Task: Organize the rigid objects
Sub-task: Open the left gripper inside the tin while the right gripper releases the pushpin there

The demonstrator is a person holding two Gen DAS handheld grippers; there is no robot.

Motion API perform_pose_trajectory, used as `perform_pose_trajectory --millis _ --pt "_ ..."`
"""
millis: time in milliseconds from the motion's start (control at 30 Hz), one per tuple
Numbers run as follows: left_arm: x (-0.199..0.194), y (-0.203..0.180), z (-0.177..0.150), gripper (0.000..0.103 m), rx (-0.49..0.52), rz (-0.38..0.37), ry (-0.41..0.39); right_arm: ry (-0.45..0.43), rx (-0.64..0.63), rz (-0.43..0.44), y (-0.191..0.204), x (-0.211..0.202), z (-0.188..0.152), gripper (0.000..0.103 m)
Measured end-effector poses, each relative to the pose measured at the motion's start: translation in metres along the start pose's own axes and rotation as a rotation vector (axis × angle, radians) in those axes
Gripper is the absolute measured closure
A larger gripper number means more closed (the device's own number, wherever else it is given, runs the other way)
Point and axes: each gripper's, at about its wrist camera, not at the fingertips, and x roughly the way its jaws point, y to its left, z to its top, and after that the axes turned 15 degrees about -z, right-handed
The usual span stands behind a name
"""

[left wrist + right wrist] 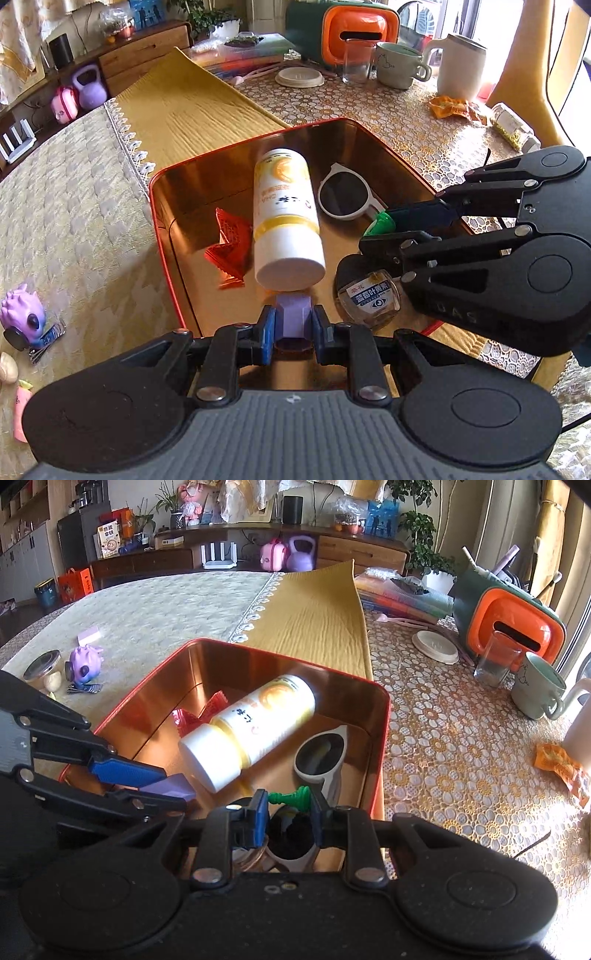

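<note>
A red tin box (157,206) (384,738) with a copper inside holds a white and yellow bottle (284,218) (255,723) lying on its side, white sunglasses (343,195) (321,753), a red foil wrapper (227,243) (192,716) and a small glass jar (369,299). My left gripper (293,325) (173,779) is shut on a purple block (293,314) (171,786) over the box's near edge. My right gripper (286,803) (380,225) is shut on a green chess piece (290,796) (380,223) above the box.
On the lace cloth to the right stand a mug (397,64) (535,686), a glass (356,61), a white jug (460,66), an orange appliance (356,33) (513,627) and an orange wrapper (456,107) (561,768). A purple toy (24,317) (85,664) lies left of the box.
</note>
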Motion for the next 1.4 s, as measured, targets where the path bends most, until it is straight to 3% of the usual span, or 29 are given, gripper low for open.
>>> perform_pose_trajectory --millis 400,567,800,967,1400 --pt "0.0 0.002 0.002 0.082 -0.021 -0.004 -0.007 0.006 0.043 0.015 -0.003 -0.006 -0.002 0.073" --pt "-0.007 -0.007 -0.001 0.082 0.019 0.001 -0.028 0.008 0.073 0.032 -0.007 -0.013 -0.004 0.069" --pt "-0.02 -0.013 -0.006 0.082 0.035 -0.02 -0.051 -0.01 0.115 0.057 -0.013 -0.029 -0.006 0.064" --pt "-0.034 -0.012 -0.011 0.082 0.028 -0.033 -0.076 -0.027 0.145 0.073 -0.014 -0.042 -0.006 0.054" --pt "-0.068 -0.005 -0.027 0.081 0.011 -0.031 -0.137 -0.073 0.166 0.108 0.003 -0.071 -0.005 0.046"
